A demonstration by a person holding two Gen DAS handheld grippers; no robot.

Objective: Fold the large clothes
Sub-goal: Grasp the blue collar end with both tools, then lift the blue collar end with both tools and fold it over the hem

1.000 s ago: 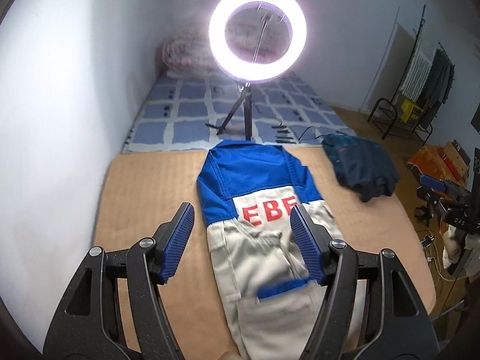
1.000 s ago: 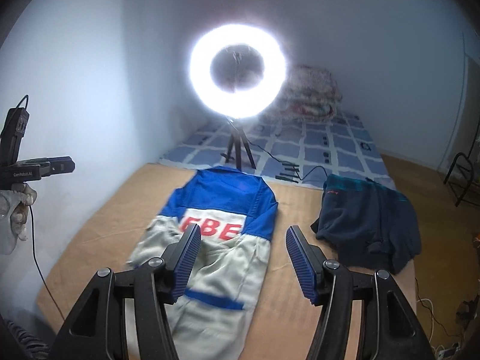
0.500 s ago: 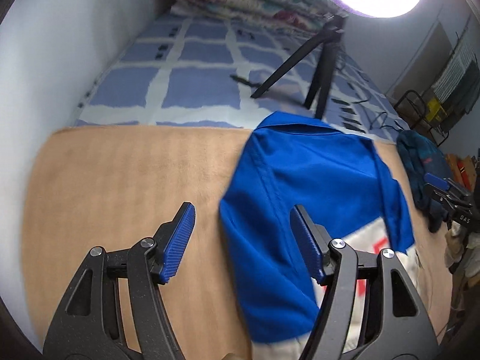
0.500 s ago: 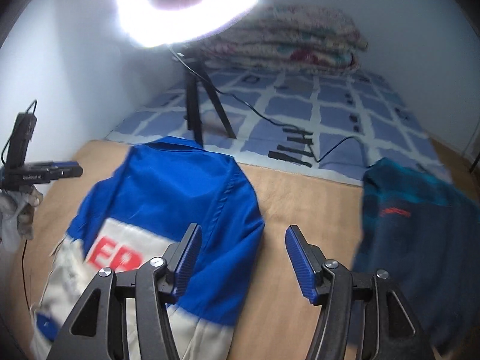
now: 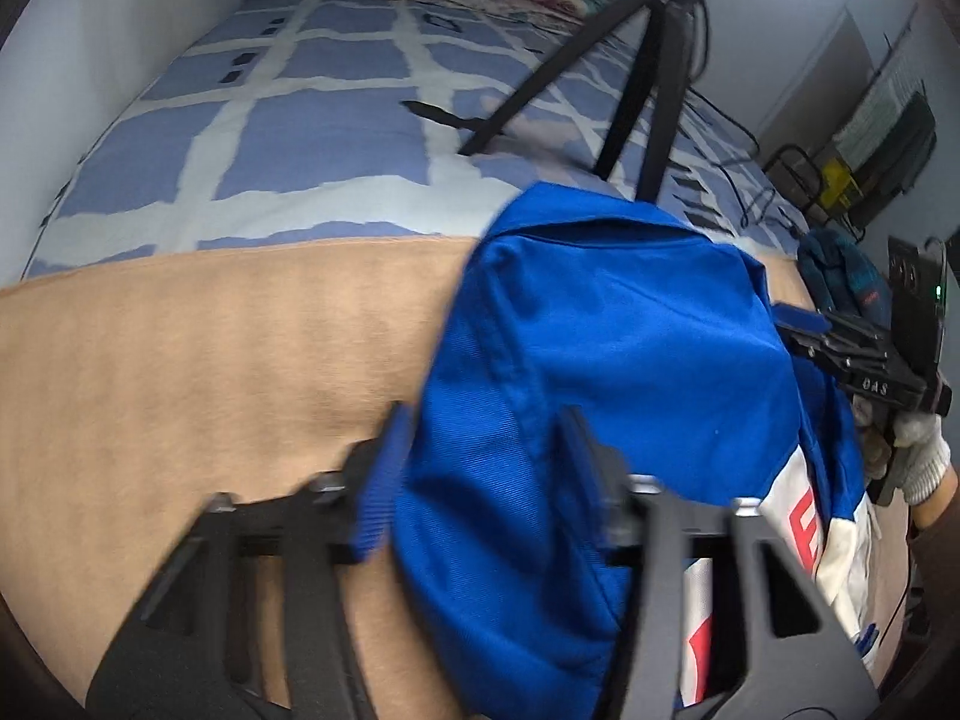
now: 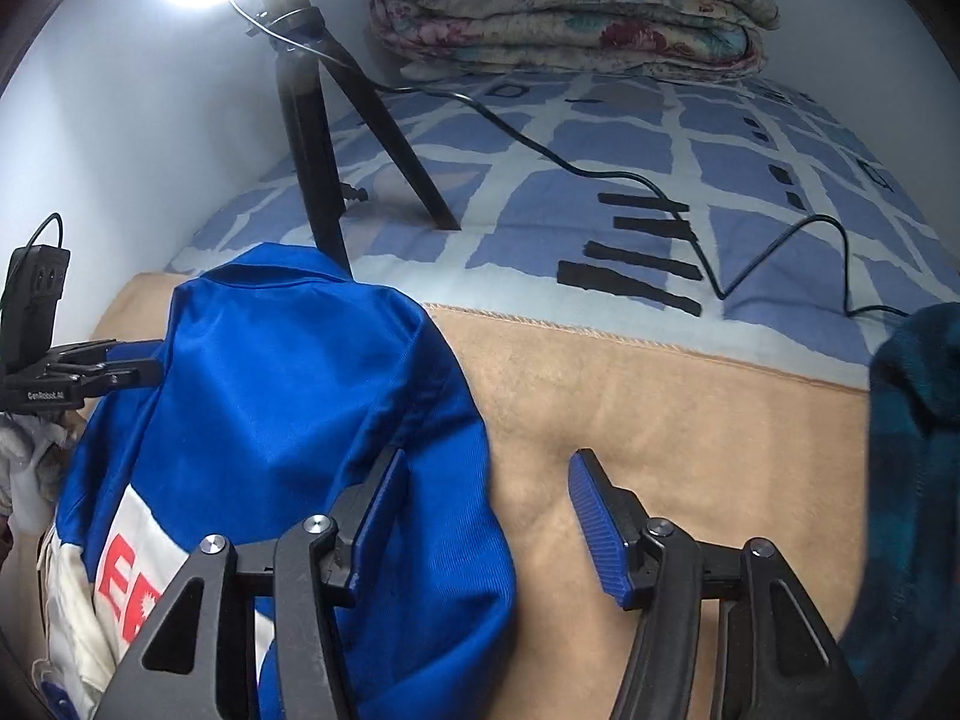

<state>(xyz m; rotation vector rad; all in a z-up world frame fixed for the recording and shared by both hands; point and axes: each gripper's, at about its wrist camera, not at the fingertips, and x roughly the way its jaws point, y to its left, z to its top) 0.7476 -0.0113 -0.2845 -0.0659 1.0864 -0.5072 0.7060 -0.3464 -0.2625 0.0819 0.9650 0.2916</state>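
Tan blanket [image 6: 660, 420] on a bed carries a blue-and-white work jacket [image 5: 600, 372], flat and unfolded. Left gripper [image 5: 480, 474], jaws just closing, straddles one blue shoulder; right gripper [image 6: 486, 516], also narrowing, straddles the other edge. Folding appears barely begun.

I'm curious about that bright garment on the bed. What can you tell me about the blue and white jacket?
The jacket looks like woven workwear: blue shoulders and collar, white lower part with red letters. It lies flat, back up, on the tan blanket. The left gripper straddles one blue shoulder; the right gripper has one finger over the other.
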